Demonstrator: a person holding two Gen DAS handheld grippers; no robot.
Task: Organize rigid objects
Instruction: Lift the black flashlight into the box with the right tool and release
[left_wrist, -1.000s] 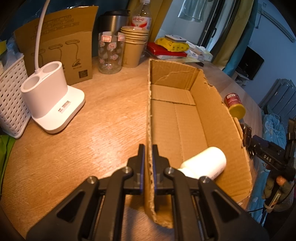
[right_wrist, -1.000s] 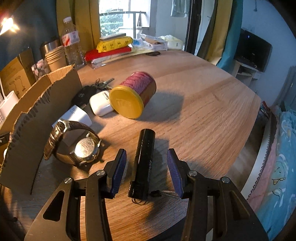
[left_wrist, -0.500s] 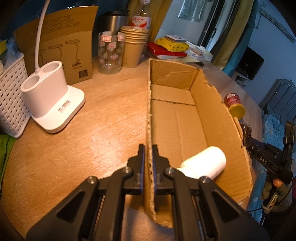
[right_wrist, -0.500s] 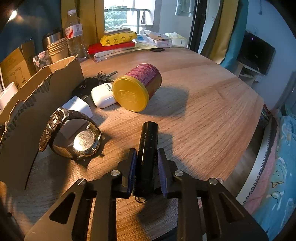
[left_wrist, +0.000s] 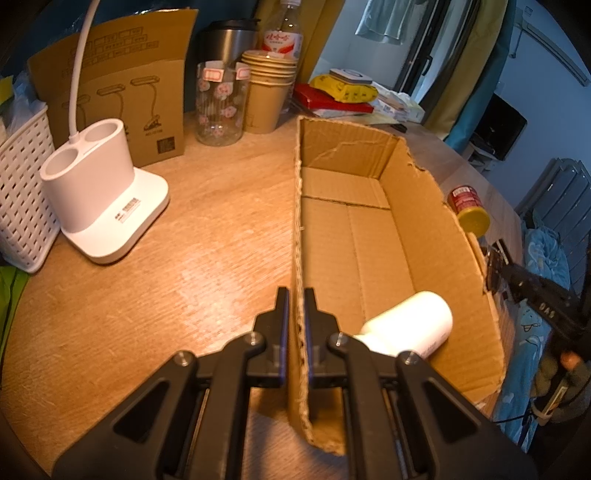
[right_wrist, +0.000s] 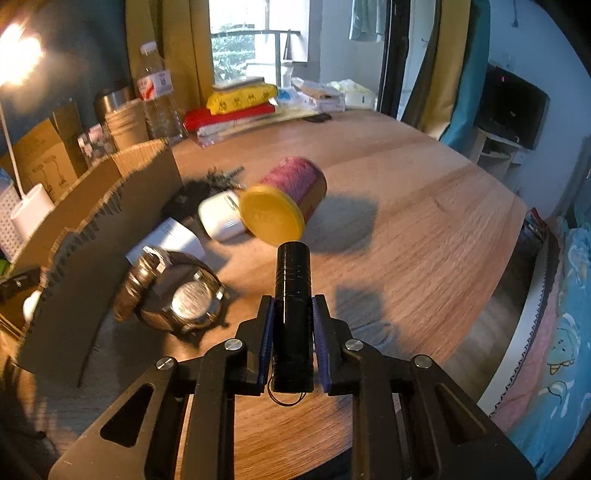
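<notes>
My left gripper (left_wrist: 296, 299) is shut on the near left wall of an open cardboard box (left_wrist: 369, 236), one finger inside and one outside. A white cylinder (left_wrist: 410, 328) lies inside the box near its front. My right gripper (right_wrist: 293, 306) is shut on a black flashlight (right_wrist: 293, 291) and holds it raised above the wooden table. On the table beyond it lie a wristwatch (right_wrist: 177, 291), a white earbud case (right_wrist: 221, 218), a white card (right_wrist: 170, 236), keys (right_wrist: 218, 177) and a red can with a yellow lid (right_wrist: 284, 203). The box wall (right_wrist: 92, 221) stands at the left.
A white lamp base with two cups (left_wrist: 99, 199), a white basket (left_wrist: 18, 184), a lamp carton (left_wrist: 122, 96), a glass jar (left_wrist: 219, 103), paper cups (left_wrist: 267, 92), a steel flask (left_wrist: 229, 40) and a water bottle (left_wrist: 282, 33) stand at the back left. Books and packets (right_wrist: 240, 107) lie at the table's far edge.
My right gripper closed on the black flashlight and lifted it off the table. My left gripper stayed clamped on the box wall.
</notes>
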